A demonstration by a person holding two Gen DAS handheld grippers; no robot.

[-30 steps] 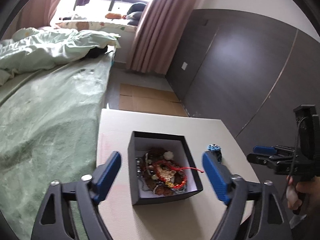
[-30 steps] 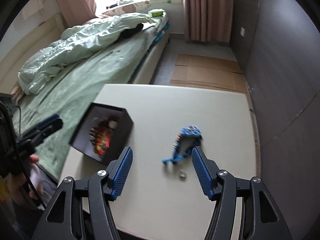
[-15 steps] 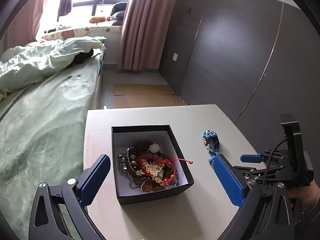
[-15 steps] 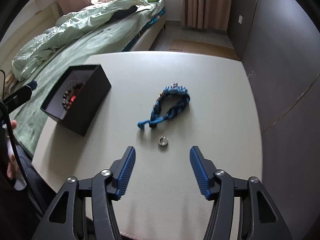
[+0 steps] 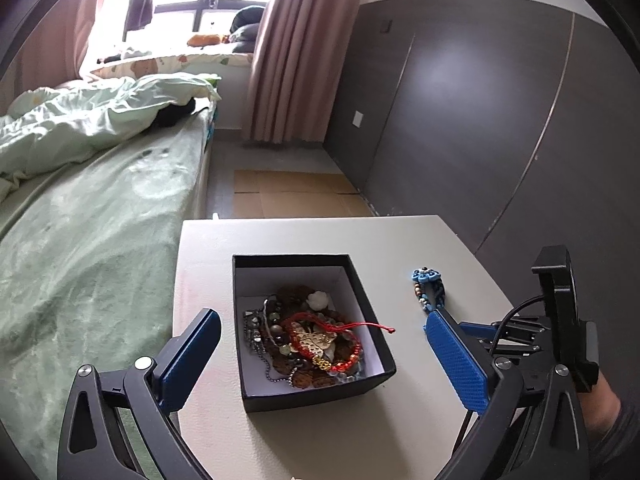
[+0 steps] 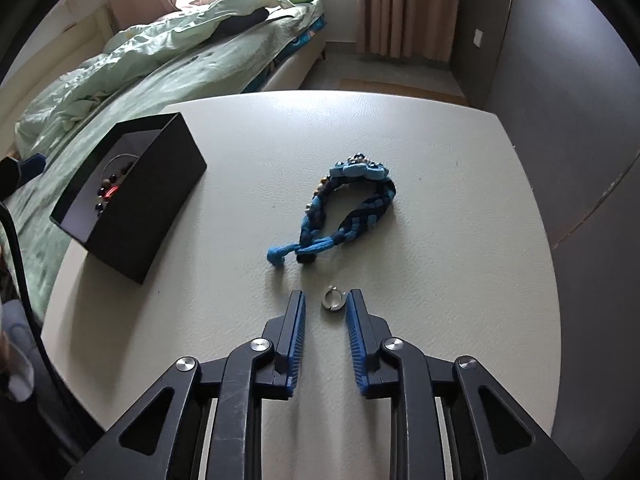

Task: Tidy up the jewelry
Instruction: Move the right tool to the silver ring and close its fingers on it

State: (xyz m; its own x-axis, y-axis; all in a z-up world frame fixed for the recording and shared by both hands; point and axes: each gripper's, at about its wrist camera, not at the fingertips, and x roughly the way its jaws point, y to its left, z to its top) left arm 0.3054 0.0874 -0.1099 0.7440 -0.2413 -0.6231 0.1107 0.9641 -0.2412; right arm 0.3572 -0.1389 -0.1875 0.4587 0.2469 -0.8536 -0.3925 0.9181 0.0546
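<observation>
My right claw point(image 6: 325, 305) low over white table point(image 6: 440, 200), jaws narrowed around small silver ring point(image 6: 332, 300), not yet gripping. Blue braided bracelet point(image 6: 344, 212) at 12 o'clock. My left claw point(image 5: 320, 354) wide open, empty, straddling black jewelry box point(image 5: 372, 304).

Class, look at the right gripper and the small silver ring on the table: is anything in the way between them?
Nothing visible. The ring lies on the bare table between the fingertips of the right gripper, nearer one finger. The blue braided bracelet lies beyond it, apart.
</observation>
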